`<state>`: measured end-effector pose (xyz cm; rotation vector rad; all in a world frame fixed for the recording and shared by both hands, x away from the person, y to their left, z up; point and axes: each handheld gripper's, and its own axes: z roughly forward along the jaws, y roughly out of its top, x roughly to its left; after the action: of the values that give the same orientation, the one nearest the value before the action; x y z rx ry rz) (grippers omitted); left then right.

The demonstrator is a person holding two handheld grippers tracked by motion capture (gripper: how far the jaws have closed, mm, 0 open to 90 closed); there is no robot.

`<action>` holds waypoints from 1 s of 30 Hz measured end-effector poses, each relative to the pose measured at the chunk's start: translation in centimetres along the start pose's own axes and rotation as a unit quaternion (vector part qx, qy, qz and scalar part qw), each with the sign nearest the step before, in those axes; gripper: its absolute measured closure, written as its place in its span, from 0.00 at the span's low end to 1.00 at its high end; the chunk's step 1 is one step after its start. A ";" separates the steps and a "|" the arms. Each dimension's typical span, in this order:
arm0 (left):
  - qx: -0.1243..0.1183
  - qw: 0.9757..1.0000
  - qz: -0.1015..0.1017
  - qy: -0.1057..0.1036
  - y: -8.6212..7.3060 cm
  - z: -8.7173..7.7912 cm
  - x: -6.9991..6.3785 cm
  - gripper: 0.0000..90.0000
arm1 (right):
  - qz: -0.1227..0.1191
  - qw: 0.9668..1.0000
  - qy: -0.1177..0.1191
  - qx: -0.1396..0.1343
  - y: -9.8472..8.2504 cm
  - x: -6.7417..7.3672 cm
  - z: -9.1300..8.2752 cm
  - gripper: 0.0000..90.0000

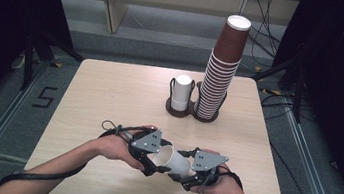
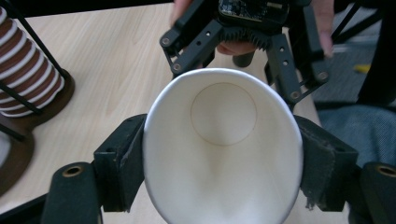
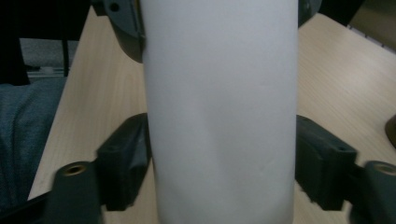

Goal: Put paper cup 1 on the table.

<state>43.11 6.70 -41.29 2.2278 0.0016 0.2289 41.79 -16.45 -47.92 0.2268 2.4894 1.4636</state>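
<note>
A white paper cup [image 1: 172, 160] is held on its side just above the near edge of the wooden table [image 1: 110, 94], between two hand-held grippers. Its open rim is clamped by the left gripper [image 1: 151, 164], whose pads [image 2: 122, 161] are pressed against both sides of the mouth so that the rim is squeezed into an oval; the round bottom is seen down inside. The base end of the cup lies between the jaws of the right gripper [image 1: 185, 174], which stand partly open; whether its pads [image 3: 128, 158] press the wall or merely flank it cannot be told. Farther back, a two-ring wooden holder [image 1: 178, 109] is seen with a second white cup [image 1: 181, 92] upright in one ring and a tall leaning stack of brown cups [image 1: 220, 73] in the other.
</note>
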 end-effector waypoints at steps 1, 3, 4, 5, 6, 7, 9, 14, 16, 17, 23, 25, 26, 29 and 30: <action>0.000 1.000 0.000 0.000 0.0 0.0 0.0 0.28 | 0.000 1.000 0.000 0.000 0.0 0.0 0.0 0.22; 0.031 0.999 0.028 0.014 0.7 -0.3 -0.1 0.28 | 0.003 1.000 -0.012 0.011 0.0 0.0 0.1 0.17; 0.048 0.998 0.039 0.021 1.0 -0.5 -0.1 0.28 | 0.010 1.000 -0.014 0.020 0.0 0.1 0.1 0.17; 0.080 0.995 0.055 0.026 1.6 -0.9 0.0 0.27 | 0.006 0.999 -0.022 0.035 -0.2 0.0 0.1 0.16; 0.080 0.995 0.055 0.026 1.6 -0.9 0.0 0.27 | 0.006 0.999 -0.022 0.035 -0.2 0.0 0.1 0.16; 0.096 0.993 0.066 0.027 1.9 -1.1 0.0 0.27 | 0.001 0.999 -0.028 0.038 -0.2 -0.1 0.1 0.16; 0.131 0.987 0.083 0.035 2.5 -1.4 0.2 0.27 | 0.005 0.999 -0.031 0.043 -0.3 -0.1 0.0 0.16; 0.209 0.971 0.111 0.031 3.0 -1.3 0.4 0.27 | 0.013 0.998 -0.040 0.054 -0.1 -0.1 0.0 0.17; 0.228 0.966 0.120 0.028 3.2 -1.1 0.5 0.27 | 0.015 0.998 -0.046 0.046 0.4 -0.2 0.2 0.21; 0.232 0.965 0.120 0.027 3.2 -1.0 0.5 0.27 | 0.012 0.998 -0.047 0.041 0.5 -0.2 0.2 0.22; 0.234 0.964 0.123 0.022 3.3 -0.6 0.6 0.27 | 0.006 0.999 -0.042 0.030 1.4 -0.2 0.7 0.29; 0.231 0.964 0.129 0.020 3.4 -0.4 0.5 0.27 | -0.008 0.999 -0.041 0.029 1.8 -0.3 1.2 0.30; 0.232 0.964 0.128 0.018 3.5 -0.4 0.4 0.27 | -0.004 0.999 -0.034 0.033 1.8 -0.2 1.5 0.30; 0.230 0.964 0.130 0.016 3.7 -0.4 0.4 0.28 | 0.000 0.999 -0.028 0.039 1.9 0.0 2.1 0.31; 0.230 0.964 0.130 0.016 3.7 -0.4 0.4 0.28 | 0.000 0.999 -0.028 0.039 1.9 0.0 2.1 0.31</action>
<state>43.19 4.80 -38.11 2.6869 -0.2437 0.4443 42.44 -13.79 -47.23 0.2784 2.5039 1.3422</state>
